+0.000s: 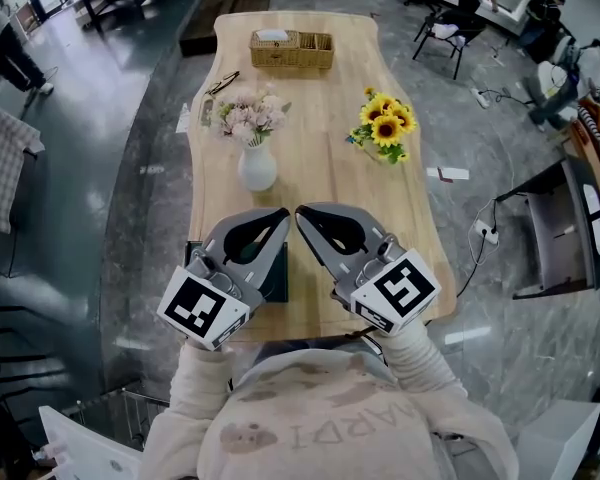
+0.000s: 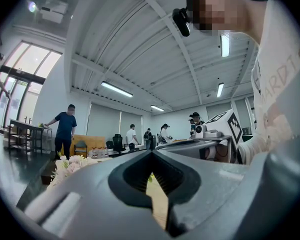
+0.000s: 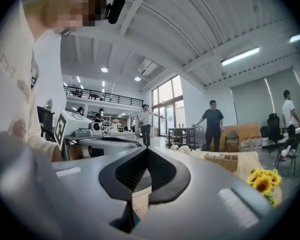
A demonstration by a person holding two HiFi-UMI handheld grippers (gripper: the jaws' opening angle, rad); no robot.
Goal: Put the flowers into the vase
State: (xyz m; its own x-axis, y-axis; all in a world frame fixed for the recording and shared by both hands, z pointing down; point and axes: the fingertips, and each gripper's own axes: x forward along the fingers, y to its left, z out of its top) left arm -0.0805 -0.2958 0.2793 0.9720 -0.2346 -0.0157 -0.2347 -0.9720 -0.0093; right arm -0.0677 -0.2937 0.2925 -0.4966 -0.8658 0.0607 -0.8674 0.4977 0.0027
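Sunflowers (image 1: 385, 123) lie loose on the desk (image 1: 325, 183), close to its right edge and about halfway along its length. The vase (image 1: 257, 166) stands upright nearer the left edge, well apart from them, with bare wood between. It already holds a bunch of pale pink blooms (image 1: 250, 116). A basket (image 1: 291, 50) sits at the far end and plays no evident part in the task.

Both tools hover over the near edge, close to the person's body. The left tongs (image 1: 283, 214) have their jaws brought together at the tips with nothing between them; the left gripper view shows only desk and room through the gap behind the tips. The right tongs (image 1: 302, 213) are likewise closed and empty, and the right gripper view shows the sunflowers off to its right, out of reach. The two sets of tips almost meet over the middle of the near edge.

Judged from this layout, the task is at most partly done: one bunch is in the vase, and the sunflowers have not been picked up. What is left appears to be opening the tongs, reaching toward the right edge, gripping the stems, carrying them across and lowering them into the vase's neck beside the pink blooms.
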